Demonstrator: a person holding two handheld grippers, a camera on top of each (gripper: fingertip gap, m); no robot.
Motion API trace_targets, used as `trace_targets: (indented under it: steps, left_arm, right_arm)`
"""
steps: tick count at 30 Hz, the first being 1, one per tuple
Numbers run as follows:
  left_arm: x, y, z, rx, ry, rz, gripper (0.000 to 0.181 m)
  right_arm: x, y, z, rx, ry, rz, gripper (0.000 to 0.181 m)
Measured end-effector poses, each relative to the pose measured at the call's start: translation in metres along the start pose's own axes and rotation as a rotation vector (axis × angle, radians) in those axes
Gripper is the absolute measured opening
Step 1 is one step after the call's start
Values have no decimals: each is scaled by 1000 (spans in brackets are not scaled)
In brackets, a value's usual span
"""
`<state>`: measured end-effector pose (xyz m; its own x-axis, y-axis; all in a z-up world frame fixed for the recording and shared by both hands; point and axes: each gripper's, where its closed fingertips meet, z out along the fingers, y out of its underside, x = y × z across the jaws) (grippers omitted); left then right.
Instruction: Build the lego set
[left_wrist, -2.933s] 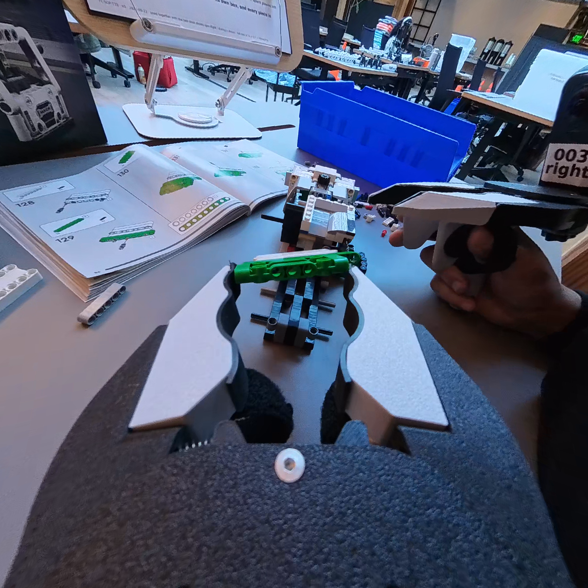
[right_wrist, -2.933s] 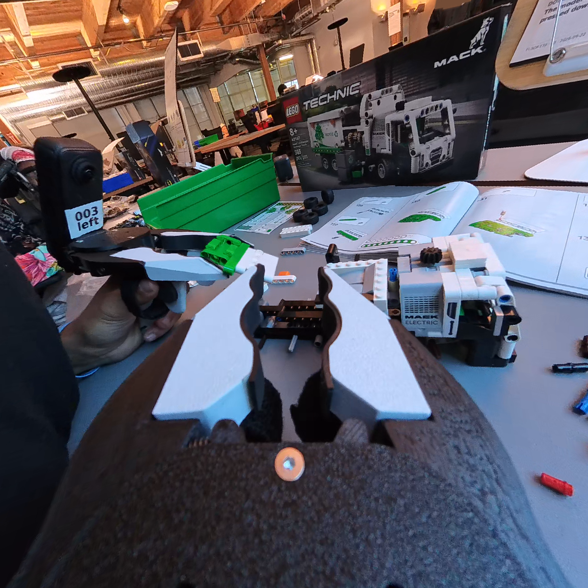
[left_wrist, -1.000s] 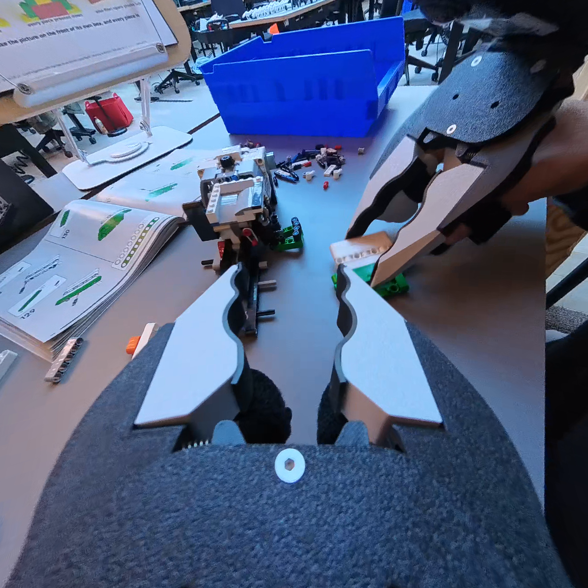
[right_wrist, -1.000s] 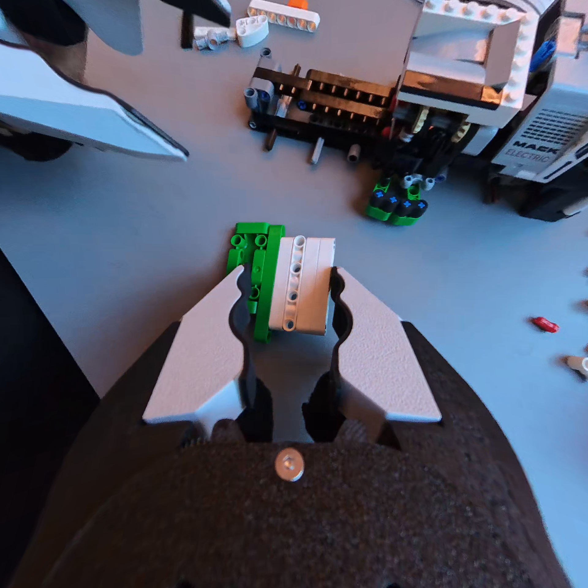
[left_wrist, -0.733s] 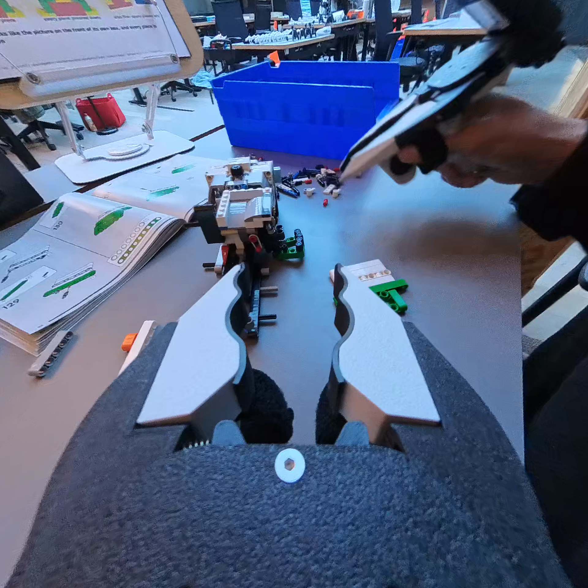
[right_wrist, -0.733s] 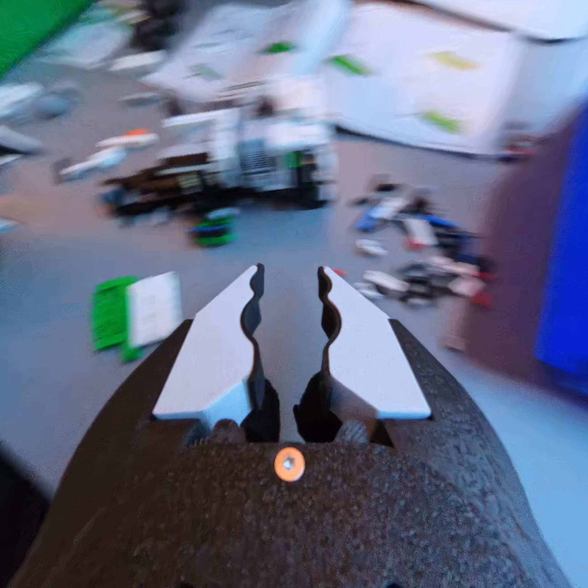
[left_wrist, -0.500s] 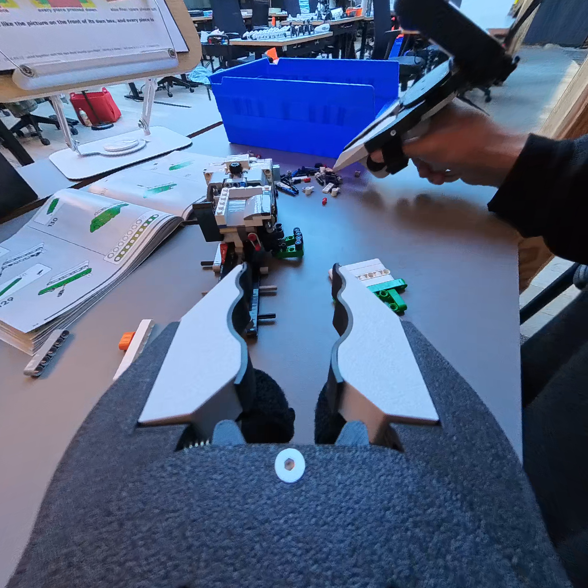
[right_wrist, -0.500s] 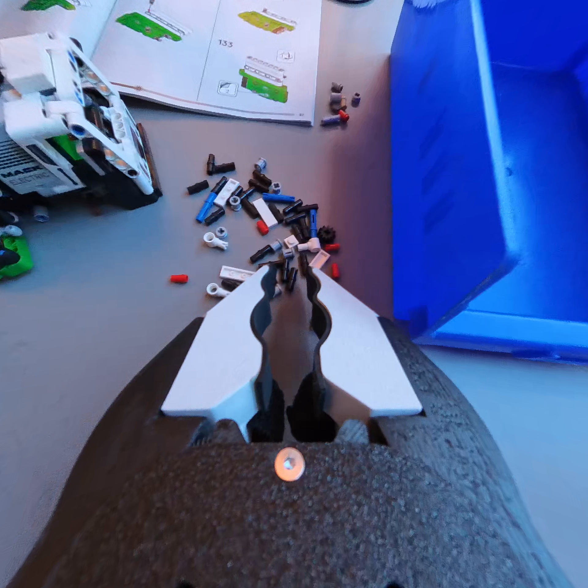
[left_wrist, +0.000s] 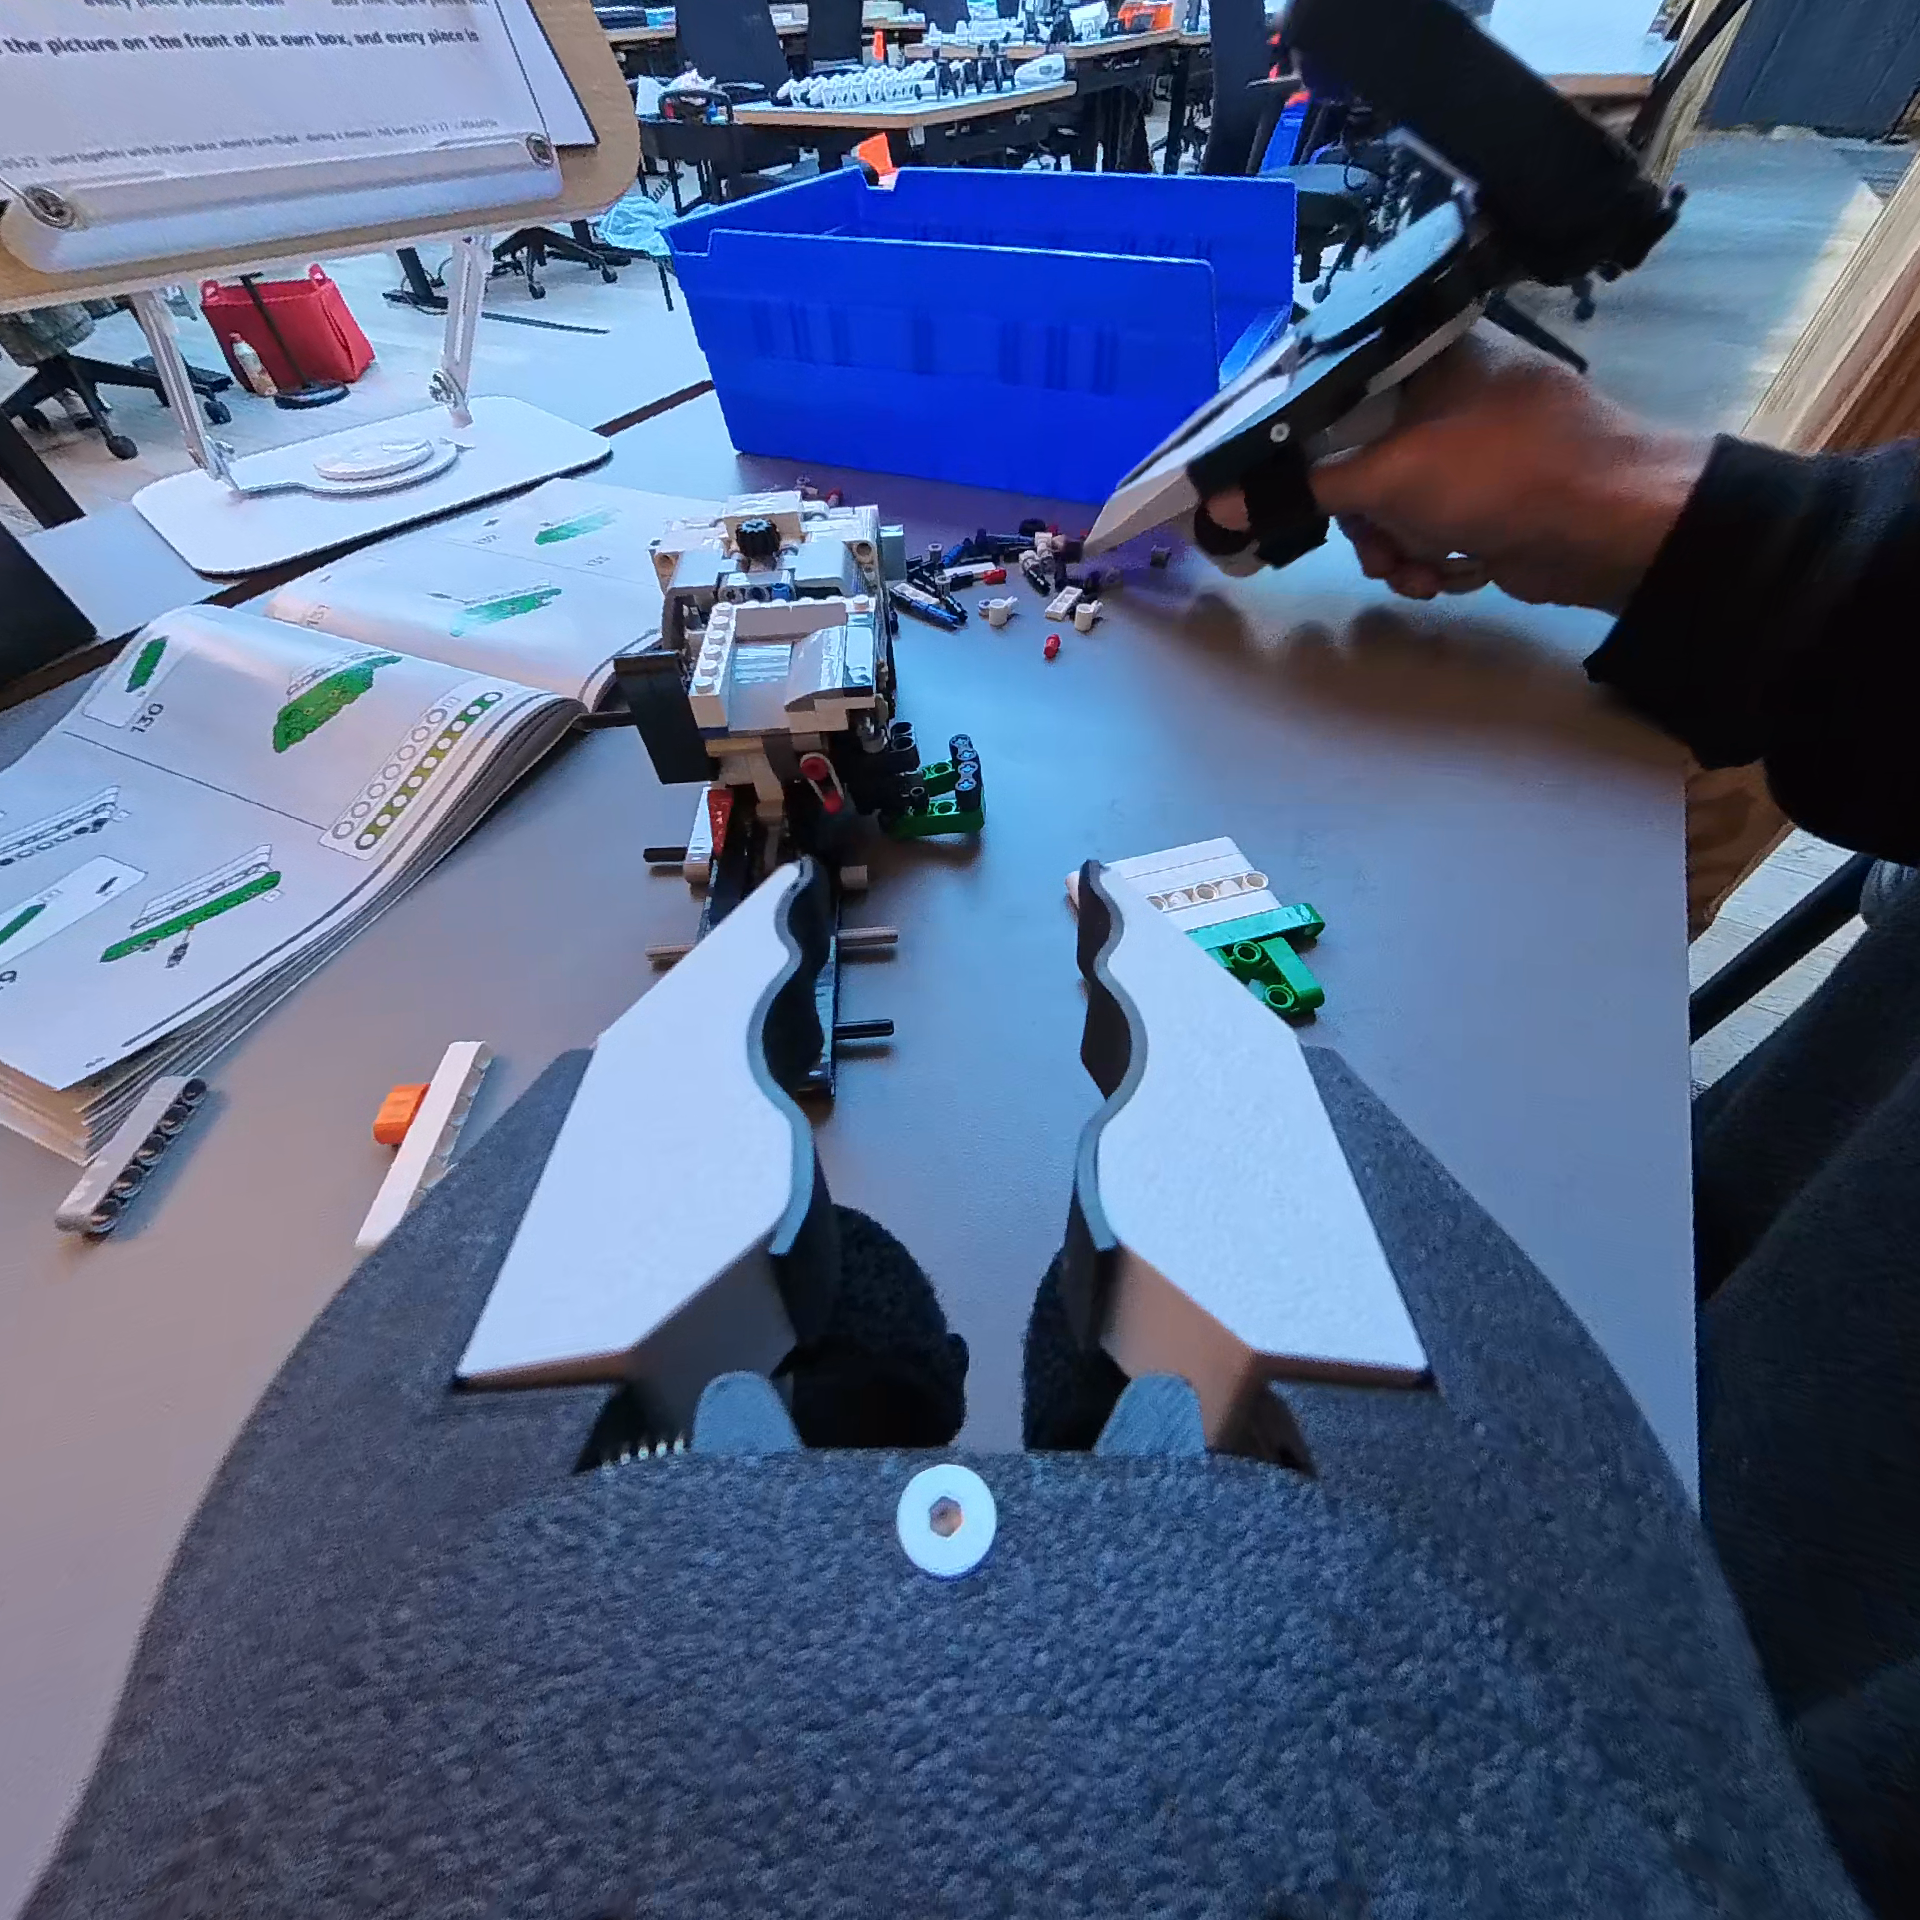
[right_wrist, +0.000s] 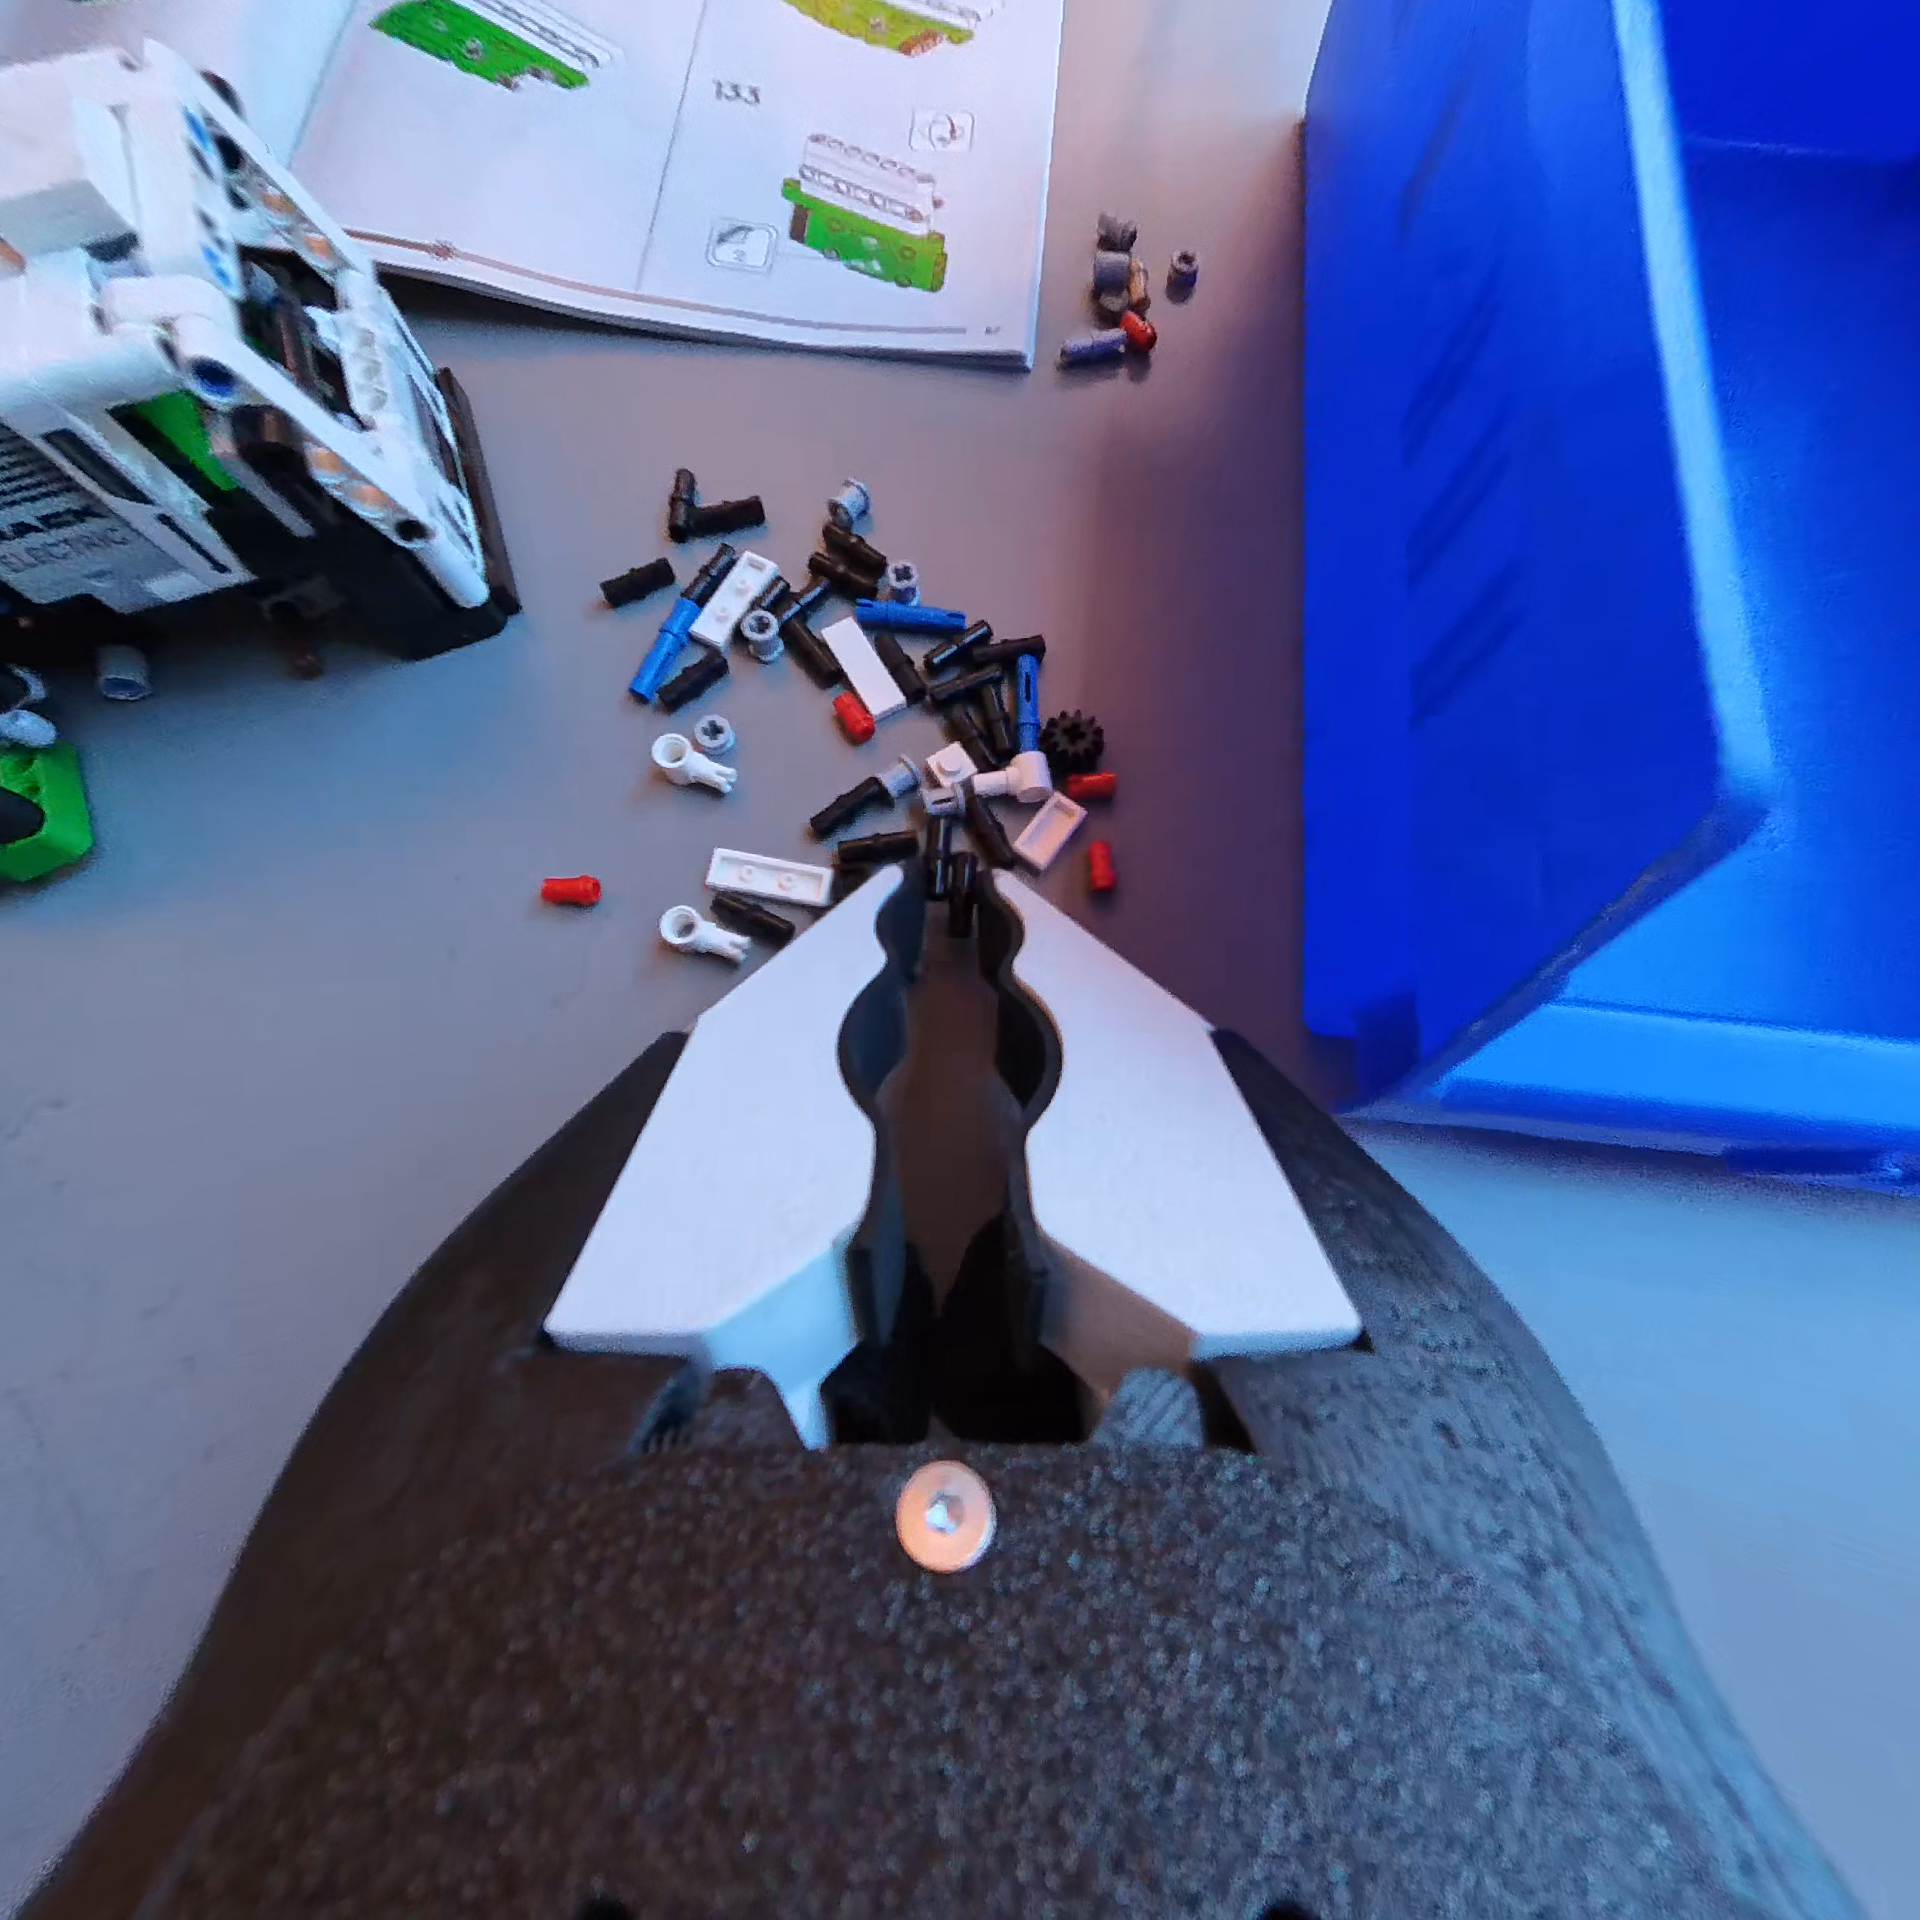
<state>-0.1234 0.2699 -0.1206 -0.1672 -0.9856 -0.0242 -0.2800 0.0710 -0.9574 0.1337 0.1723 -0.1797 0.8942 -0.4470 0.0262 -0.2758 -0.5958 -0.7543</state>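
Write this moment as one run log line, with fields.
right gripper: jaws nearly shut on black pin in loose-parts pile | left gripper: open, empty | green-white subassembly: lying on table

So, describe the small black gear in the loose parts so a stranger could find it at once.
Start at the blue bin and look at the pile of small parts scattered just left of its wall. The black gear lies on the pile's bin-side edge, beside an upright blue pin; it is the only round, toothed piece among straight pins.

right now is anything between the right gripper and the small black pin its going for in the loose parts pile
Nothing visible: the right gripper has its nearly closed tips around the black pin. Other loose pieces lie just beyond.
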Motion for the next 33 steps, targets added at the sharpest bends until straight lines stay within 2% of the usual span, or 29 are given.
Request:
trace_targets:
  steps: [2, 5, 7, 9, 12, 15, 19, 22, 25, 27, 30, 33]
  left_arm:
    - [0, 0, 0, 4, -2, -1, 45]
    - [-1, -1, -1, 5, -2, -2, 45]
    - [0, 0, 0, 4, -2, 2, 45]
    - [0, 0, 0, 2, -1, 6, 45]
    - [1, 0, 0, 5, 0, 13, 45]
    - [2, -1, 0, 6, 0, 19, 45]
    - [2, -1, -1, 9, -1, 21, 44]
    - [2, -2, -1, 12, -2, 19, 44]
    - [1, -2, -1, 13, -1, 19, 44]
    - [2, -1, -1, 9, 2, 21, 44]
    - [3, -1, -1, 10, 1, 29, 44]
    - [2, -2, -1, 14, -2, 23, 44]
  right_arm:
    - [-13, -7, -10, 40, -44, -35, 9]
    - [-57, -8, -28, 61, -191, -97, 9]
    - [-98, 2, -37, 38, -336, -131, 9]
    - [-122, 19, -40, -16, -381, -210, 9]
    - [-134, 35, -38, -66, -381, -289, 9]
    - [-136, 37, -35, -74, -397, -261, 9]
    - [-134, 34, -35, -64, -391, -257, 14]
    - [-125, 20, -40, -8, -402, -201, 18]
    - [-76, -1, -33, 83, -268, -90, 18]
    - [-38, -5, -22, 86, -153, 9, 17]
    - [-15, -2, -7, 60, -81, 61, 19]
    - [-13, 2, 1, 20, -44, 18, 19]
